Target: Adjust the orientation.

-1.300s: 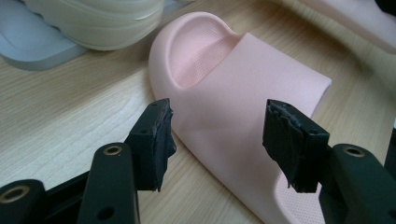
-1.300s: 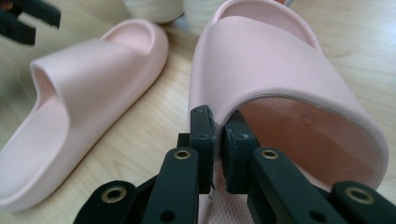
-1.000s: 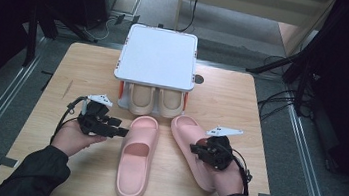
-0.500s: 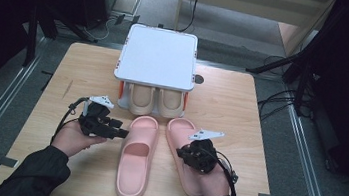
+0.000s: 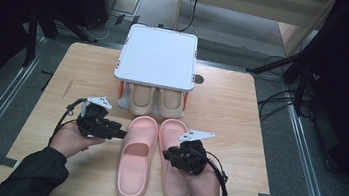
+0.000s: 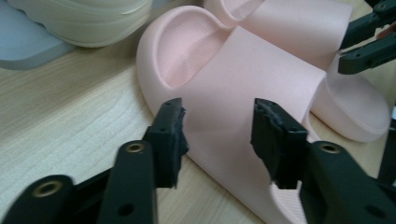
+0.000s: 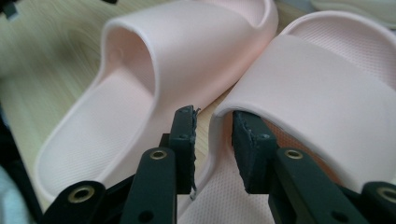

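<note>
Two pink slippers are lying side by side on the surface (image 5: 240,116), toes far, heels near, long axes running near-to-far. Just beyond the toes, a beige pair (image 5: 157,101) is stowed under the white rack (image 5: 157,55).

Left slipper (image 5: 135,156): lies just to the right of the left claw (image 5: 120,132), which points right, across the long axis, at the strap's outer edge. In the left gripper view the jaws are seen half open and have just been closing, with the strap's side wall (image 6: 219,98) ahead of and between the pads (image 6: 173,135). No pad contact can be made out, so no grip is counted.

Right slipper (image 5: 175,158): the right claw (image 5: 169,154) sits at its inner edge, pointing left towards the gap between the pair. In the right gripper view the strap's near inner corner (image 7: 224,109) is straddled by a narrow gap: one pad (image 7: 184,135) outside the wall, the other under the strap. These jaws have just been opening; whether the pads are pressing cannot be told for certain, and it looks like a loosened hold.

Judgement: each slipper is nearer its own-side claw, and both approaches are crosswise to the long axis. The next move likely depends on the left claw finishing its pinch on the strap wall; a slightly deeper reach to the right may be needed.
</note>
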A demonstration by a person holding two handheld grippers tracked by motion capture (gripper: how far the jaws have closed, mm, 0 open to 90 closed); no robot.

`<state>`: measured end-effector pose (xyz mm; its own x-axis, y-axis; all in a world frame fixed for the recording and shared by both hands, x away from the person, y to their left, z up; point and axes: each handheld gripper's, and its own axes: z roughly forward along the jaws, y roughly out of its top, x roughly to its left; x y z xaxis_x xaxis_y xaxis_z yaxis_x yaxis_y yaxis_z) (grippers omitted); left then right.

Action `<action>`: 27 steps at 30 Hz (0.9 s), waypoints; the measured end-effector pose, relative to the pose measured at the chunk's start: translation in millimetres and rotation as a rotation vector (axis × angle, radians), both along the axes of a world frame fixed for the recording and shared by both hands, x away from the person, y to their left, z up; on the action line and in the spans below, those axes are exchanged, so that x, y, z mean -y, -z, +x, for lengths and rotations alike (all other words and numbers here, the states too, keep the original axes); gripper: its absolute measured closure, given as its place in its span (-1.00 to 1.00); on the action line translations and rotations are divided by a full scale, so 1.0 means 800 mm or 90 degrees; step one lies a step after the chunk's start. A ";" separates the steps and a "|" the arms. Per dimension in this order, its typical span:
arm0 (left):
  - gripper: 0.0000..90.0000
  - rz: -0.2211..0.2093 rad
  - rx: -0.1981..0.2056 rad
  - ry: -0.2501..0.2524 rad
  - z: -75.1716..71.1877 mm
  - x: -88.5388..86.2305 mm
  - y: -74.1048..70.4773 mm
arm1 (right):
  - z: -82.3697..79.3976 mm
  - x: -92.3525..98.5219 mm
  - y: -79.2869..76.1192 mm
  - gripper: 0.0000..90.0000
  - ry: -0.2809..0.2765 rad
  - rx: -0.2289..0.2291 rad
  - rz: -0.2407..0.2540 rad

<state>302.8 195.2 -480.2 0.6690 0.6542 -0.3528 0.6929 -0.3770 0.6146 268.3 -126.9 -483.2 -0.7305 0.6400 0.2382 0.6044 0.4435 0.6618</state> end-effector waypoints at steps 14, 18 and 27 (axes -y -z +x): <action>0.60 0.029 -0.036 -0.006 0.003 0.001 0.012 | 0.015 0.074 -0.016 0.79 0.080 0.045 0.029; 0.60 0.037 -0.046 -0.008 0.008 0.001 0.017 | 0.031 0.088 -0.006 0.79 0.105 0.027 0.020; 0.57 0.040 -0.064 0.004 0.009 0.010 0.027 | 0.040 0.077 0.011 0.77 0.089 0.016 -0.020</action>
